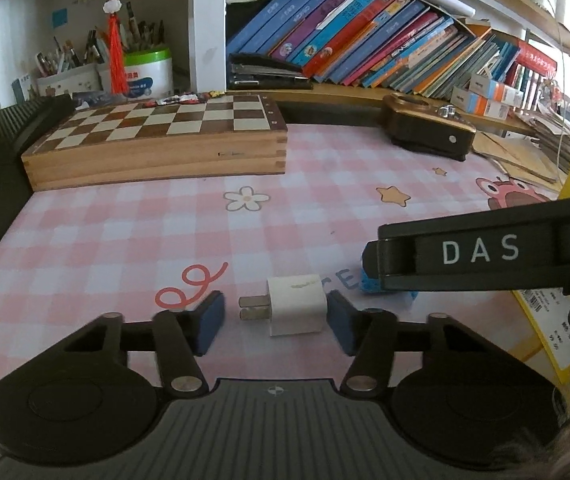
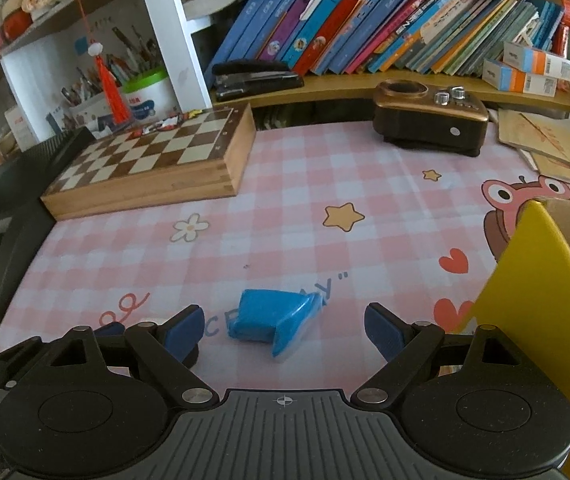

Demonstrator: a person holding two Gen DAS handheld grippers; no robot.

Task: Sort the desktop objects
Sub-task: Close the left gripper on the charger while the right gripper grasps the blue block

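Observation:
A white plug adapter (image 1: 295,310) with two metal prongs lies on the pink checked desk mat (image 1: 125,232), between the blue pads of my open left gripper (image 1: 275,322); its right side is close to the right pad. A blue tissue packet (image 2: 275,318) lies on the mat between the fingers of my open right gripper (image 2: 285,326), with a gap on both sides. The packet shows partly in the left wrist view (image 1: 371,283), behind the right gripper's black body marked DAS (image 1: 485,256).
A wooden chess box (image 1: 157,140) stands at the back left, a brown radio (image 2: 431,118) at the back right. A yellow cardboard box (image 2: 541,300) stands close on the right. Books (image 2: 365,16), a stapler (image 2: 255,76) and pen pots (image 1: 85,68) fill the shelf behind.

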